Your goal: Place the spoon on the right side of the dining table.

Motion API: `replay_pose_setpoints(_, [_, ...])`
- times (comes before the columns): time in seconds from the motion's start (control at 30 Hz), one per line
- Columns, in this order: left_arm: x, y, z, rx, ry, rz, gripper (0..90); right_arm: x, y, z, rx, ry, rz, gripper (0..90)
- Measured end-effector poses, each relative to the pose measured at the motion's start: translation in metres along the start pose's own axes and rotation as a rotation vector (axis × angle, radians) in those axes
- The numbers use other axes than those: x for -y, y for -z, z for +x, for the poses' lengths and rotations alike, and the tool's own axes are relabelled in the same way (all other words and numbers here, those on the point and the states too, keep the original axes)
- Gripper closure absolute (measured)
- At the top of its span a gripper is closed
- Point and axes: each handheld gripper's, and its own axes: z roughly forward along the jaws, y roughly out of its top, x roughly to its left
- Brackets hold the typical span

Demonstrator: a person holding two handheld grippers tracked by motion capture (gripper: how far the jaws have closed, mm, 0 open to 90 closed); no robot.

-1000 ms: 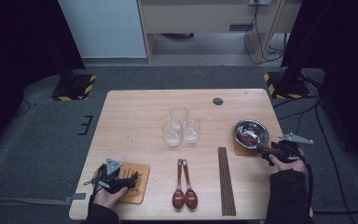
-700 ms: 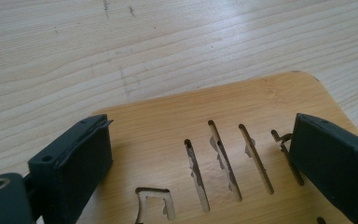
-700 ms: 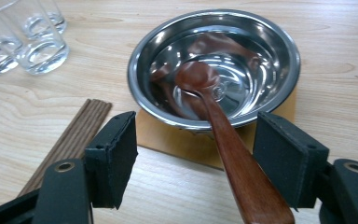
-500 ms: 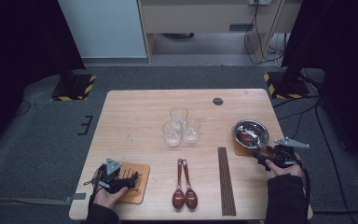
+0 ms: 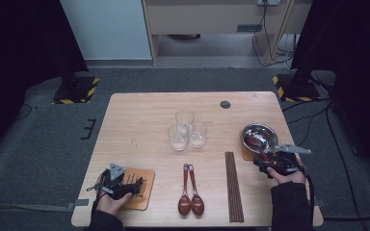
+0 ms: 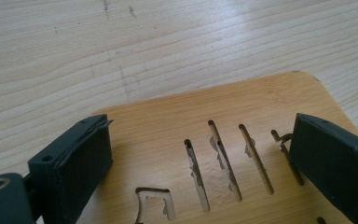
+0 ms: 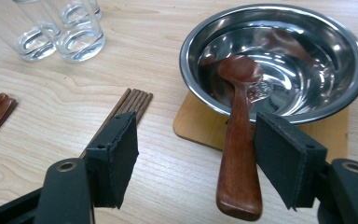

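Two black jaws of the right gripper (image 7: 196,158) stand wide apart, a brown wooden spoon (image 7: 238,140) between them, its handle beside the right jaw and its head resting in the shiny steel bowl (image 7: 345,42). Since a second ago this hand has drawn back slightly. The left gripper (image 6: 200,158) gapes over a slotted wooden mat (image 6: 242,107).

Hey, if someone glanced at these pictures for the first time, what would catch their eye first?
Probably the shiny steel bowl on its wooden coaster at the table's right side, with a dark wooden spoon leaning out over its rim between the open fingers of the right gripper. Next, the three clear glasses clustered mid-table. At the near left, the left gripper rests open over a slotted wooden coaster.
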Motion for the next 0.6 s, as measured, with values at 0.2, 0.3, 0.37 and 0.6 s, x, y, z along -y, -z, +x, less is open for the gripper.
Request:
replay_pose_setpoints(0.2, [0.0000, 0.0000, 0.0000, 0.000, 0.000, 0.000, 4.7, -0.0010, -0.0009, 0.0041, -0.002, 0.004, -0.001, 31.6])
replay_pose_setpoints(0.3, [0.0000, 0.0000, 0.0000, 0.000, 0.000, 0.000, 4.6, -0.0016, -0.0002, 0.0046, -0.002, 0.003, -0.008, 31.7])
replay_pose_setpoints(0.37, [0.0000, 0.0000, 0.0000, 0.000, 0.000, 0.000, 4.7, -0.0020, 0.0003, 0.0045, -0.001, 0.002, -0.015, 31.9])
replay_pose_setpoints(0.6, [0.0000, 0.0000, 0.0000, 0.000, 0.000, 0.000, 4.6, -0.0066, 0.0072, 0.0042, 0.002, 0.014, -0.065, 36.1])
